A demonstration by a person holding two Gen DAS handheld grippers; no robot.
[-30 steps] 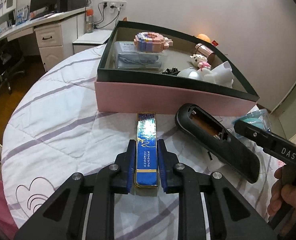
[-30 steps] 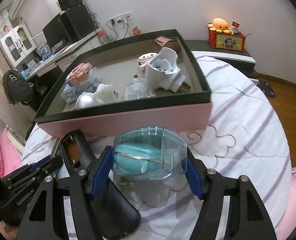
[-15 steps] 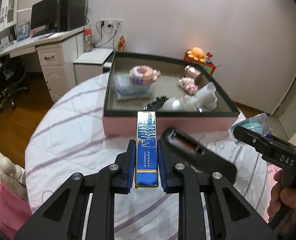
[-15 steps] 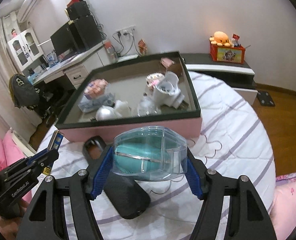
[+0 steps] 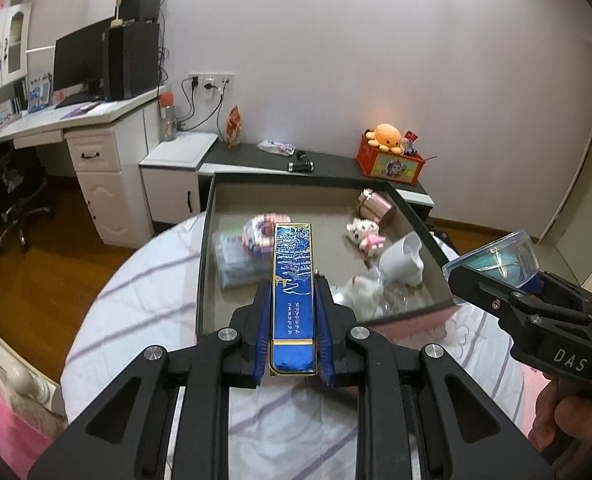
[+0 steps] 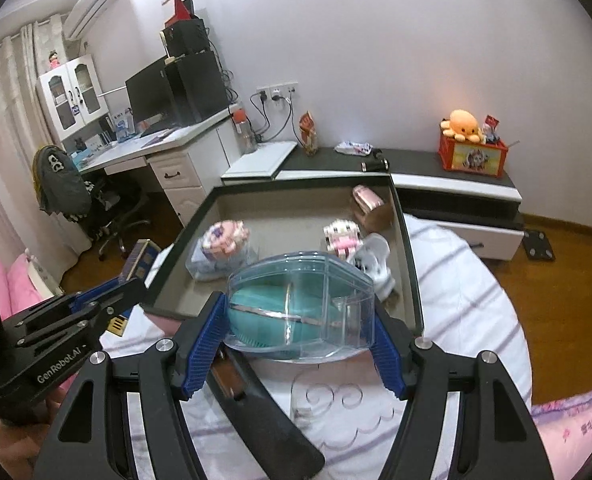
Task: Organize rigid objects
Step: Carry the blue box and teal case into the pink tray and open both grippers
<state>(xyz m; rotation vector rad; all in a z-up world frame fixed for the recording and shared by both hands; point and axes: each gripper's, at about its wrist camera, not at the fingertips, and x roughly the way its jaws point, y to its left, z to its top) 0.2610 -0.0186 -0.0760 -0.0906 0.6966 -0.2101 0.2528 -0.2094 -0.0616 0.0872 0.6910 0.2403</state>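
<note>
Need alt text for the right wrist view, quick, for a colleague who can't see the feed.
The right claw grips a clear plastic case with a teal item inside, held above a round white bed in front of a pink tray of small toys. At left, the left claw holds a slim blue box.

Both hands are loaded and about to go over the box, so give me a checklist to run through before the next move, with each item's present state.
1. Left gripper clamped on the blue case: ok, fingers press both long sides.
2. Right gripper clamped on the clear case with the teal item: ok, fingers on both sides.
3. Both loads lifted off the bedspread: ok.
4. Free floor in the pink box: ok, the far middle of the box is bare.
5. Drop spot near the front: not ok, the white cup, toys and a plastic pack crowd it.
6. Black remote on the bedspread: not ok, not yet boxed.
</note>
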